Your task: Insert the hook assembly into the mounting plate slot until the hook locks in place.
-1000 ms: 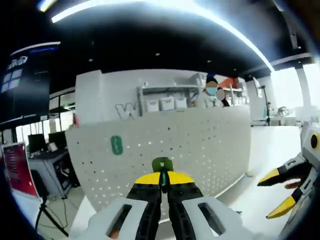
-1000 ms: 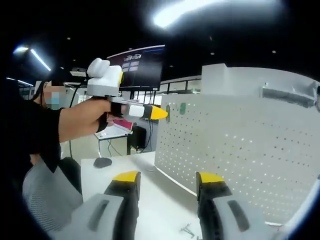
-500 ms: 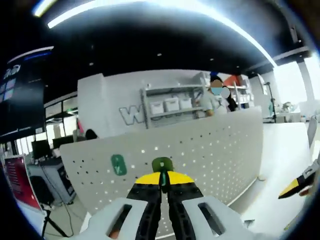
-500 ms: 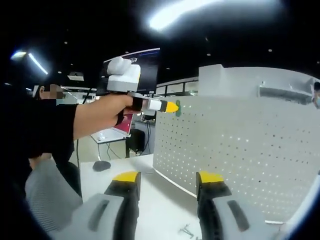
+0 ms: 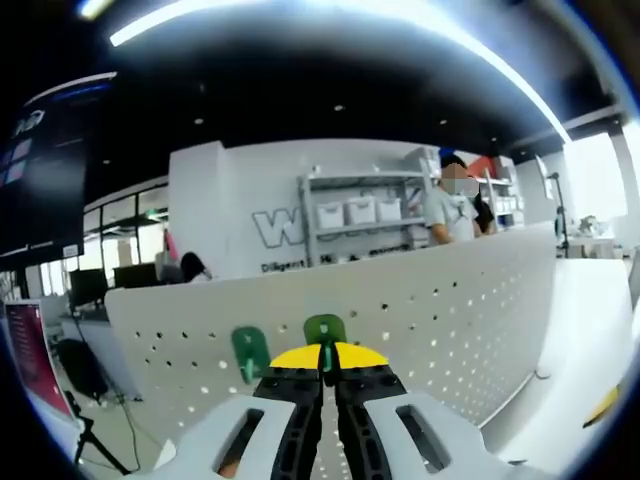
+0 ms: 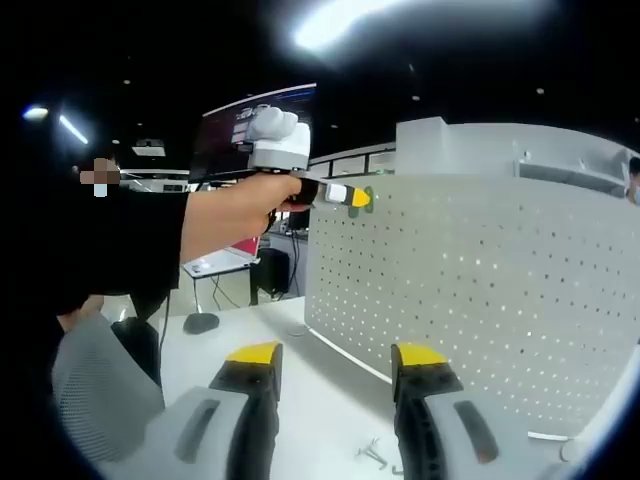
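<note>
Now left claw (image 5: 322,362) grips hook (image 5: 324,330) (pegboard (image 5: 450,310) ahead).

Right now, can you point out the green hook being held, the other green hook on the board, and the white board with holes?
held green hook (image 5: 324,329), left gripper view, its rounded top
mounted green hook (image 5: 250,352), left gripper view, its flat face
pegboard (image 6: 470,280), right gripper view, bare perforated face
</note>
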`<action>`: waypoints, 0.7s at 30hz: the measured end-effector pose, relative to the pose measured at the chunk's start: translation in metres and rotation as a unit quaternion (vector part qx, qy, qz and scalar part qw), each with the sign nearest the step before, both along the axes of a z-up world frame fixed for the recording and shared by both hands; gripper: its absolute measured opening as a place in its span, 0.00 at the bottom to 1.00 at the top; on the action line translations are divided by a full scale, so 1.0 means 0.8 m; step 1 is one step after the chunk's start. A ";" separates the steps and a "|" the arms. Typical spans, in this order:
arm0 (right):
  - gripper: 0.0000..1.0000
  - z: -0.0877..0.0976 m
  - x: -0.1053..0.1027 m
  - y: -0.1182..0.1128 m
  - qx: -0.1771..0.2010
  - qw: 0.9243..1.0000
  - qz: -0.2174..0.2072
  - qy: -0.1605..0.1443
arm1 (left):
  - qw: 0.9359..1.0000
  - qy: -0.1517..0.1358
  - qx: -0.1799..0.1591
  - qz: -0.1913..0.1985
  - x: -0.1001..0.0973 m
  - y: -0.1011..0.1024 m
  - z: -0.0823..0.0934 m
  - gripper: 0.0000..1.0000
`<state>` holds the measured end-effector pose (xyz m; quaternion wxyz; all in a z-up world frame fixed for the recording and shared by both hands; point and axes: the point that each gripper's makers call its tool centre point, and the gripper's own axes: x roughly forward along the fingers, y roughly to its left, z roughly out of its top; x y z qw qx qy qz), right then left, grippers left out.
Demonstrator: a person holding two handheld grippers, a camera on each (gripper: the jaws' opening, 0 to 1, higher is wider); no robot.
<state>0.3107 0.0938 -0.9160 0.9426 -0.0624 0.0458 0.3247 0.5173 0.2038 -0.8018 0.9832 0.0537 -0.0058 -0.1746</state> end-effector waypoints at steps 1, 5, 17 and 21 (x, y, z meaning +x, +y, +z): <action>0.42 0.000 0.000 0.000 0.000 1.000 0.000 0.001 | 1.000 0.000 0.001 0.000 0.003 0.000 0.000 0.03; 0.41 -0.001 0.001 -0.003 0.002 1.000 -0.003 0.002 | 1.000 0.004 0.003 0.001 0.010 0.000 -0.006 0.03; 0.41 -0.006 0.001 0.000 0.001 1.000 0.002 0.010 | 1.000 0.001 0.011 0.007 0.016 0.003 -0.009 0.03; 0.41 -0.008 0.001 0.000 0.001 1.000 0.002 0.012 | 1.000 -0.006 0.006 0.004 0.015 0.001 -0.004 0.03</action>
